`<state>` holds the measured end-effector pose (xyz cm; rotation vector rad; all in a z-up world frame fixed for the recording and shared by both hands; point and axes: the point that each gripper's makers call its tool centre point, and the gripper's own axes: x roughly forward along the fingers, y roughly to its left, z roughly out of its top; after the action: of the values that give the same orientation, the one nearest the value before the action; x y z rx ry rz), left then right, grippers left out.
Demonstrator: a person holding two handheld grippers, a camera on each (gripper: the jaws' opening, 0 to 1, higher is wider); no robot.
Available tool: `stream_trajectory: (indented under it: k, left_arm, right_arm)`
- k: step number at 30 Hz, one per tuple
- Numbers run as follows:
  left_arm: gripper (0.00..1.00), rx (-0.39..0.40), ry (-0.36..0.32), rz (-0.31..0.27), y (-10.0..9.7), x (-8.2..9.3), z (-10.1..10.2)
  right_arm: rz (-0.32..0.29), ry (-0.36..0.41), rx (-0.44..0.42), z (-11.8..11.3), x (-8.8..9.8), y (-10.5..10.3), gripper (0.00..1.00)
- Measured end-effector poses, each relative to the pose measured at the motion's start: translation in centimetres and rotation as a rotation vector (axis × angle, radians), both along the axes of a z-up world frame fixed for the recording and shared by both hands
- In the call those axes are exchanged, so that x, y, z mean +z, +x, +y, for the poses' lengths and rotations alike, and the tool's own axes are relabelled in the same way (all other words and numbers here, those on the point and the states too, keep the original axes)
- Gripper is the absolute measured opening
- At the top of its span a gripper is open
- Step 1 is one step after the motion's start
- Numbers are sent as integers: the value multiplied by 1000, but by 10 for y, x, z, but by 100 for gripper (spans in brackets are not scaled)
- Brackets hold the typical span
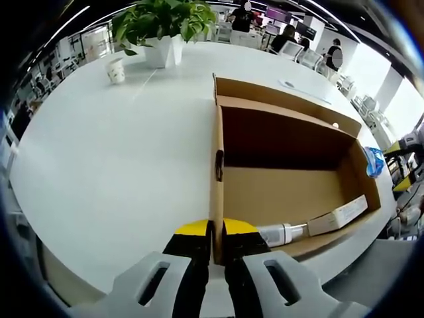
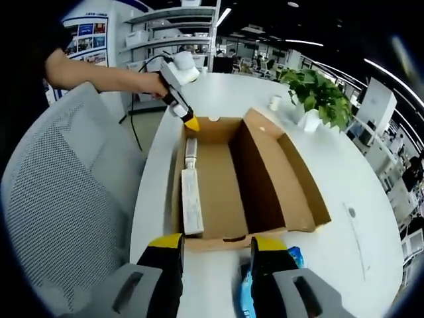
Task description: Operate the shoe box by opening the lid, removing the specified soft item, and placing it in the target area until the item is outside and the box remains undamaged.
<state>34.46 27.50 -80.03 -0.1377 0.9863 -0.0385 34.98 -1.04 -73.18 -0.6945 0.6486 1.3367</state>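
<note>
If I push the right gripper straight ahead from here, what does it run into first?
Most likely the near end wall of the cardboard box, right ahead of the open right gripper. A blue packet lies between its jaws. Depth is hard to judge.

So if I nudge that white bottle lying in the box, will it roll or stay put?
Probably rolls: the white bottle looks cylindrical and lies on its side on the flat box floor. It sits close by the side wall and the long white carton, which should stop it soon. It's likely light.
</note>
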Motion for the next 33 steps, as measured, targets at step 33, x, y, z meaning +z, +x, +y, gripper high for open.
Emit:
stream_trajectory:
  k: [33]
  left_arm:
    - [4, 18, -16, 12, 1, -3, 2]
  right_arm:
    - [161, -90, 99, 57, -67, -8, 37]
